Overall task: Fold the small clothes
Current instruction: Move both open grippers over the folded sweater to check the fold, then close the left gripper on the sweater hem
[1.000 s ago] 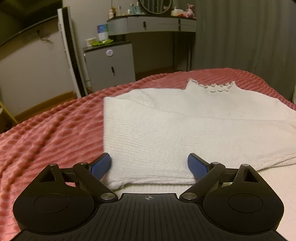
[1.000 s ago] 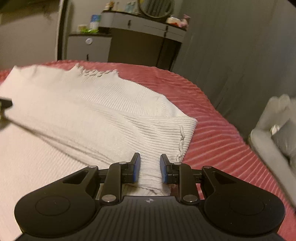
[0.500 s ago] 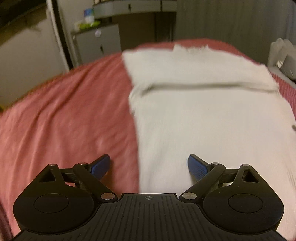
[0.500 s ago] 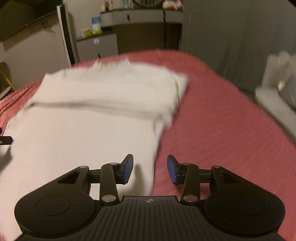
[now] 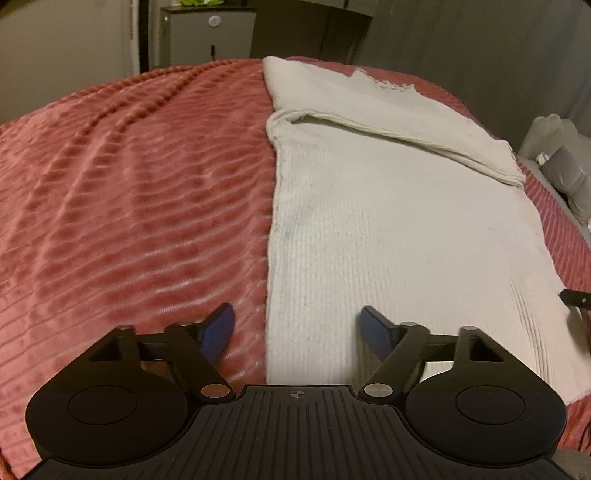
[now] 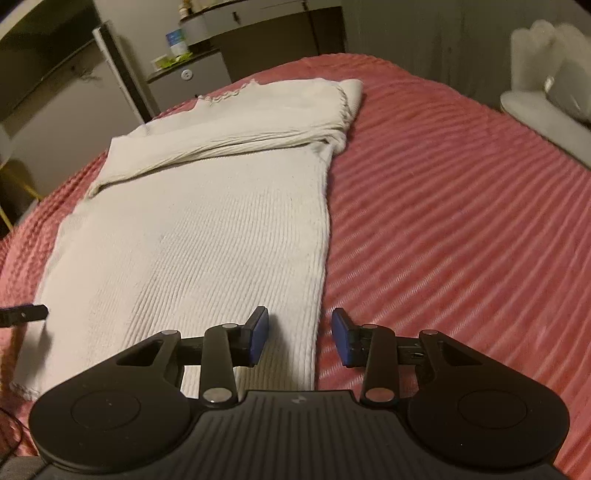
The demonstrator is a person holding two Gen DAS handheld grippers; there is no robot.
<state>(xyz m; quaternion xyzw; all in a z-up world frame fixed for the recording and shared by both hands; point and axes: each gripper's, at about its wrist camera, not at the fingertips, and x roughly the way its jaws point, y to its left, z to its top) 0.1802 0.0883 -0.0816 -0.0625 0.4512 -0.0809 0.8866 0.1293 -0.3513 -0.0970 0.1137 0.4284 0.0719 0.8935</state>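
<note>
White knit sweater (image 5: 388, 221) lies flat on the bed, long axis running away from me, hem at the near edge, collar toward the far edge. Both sleeves are folded across the upper body, forming a thick layered band with rounded rolled ends; a small scalloped trim shows at the neckline. Fabric is fine vertical ribbing, soft, cream under warm light, sides nearly straight, so the shape reads as a tall rectangle.

Bed cover (image 5: 129, 203) is salmon-pink plush with raised horizontal ridges, slightly rumpled on the left side.

My left gripper (image 5: 297, 326) hovers low at the sweater's near-left corner, blue pads spread wide: one over the cover, one over the knit, the sweater's left edge between them, nothing grasped. My right gripper (image 6: 300, 334) sits at the near-right corner, fingers parted, straddling the right edge the same way, holding nothing.

Beyond the far edge: a grey cabinet (image 6: 192, 79) and a dark dresser (image 6: 280, 33). A pale upholstered seat (image 6: 546, 92) stands off the bed's right side
</note>
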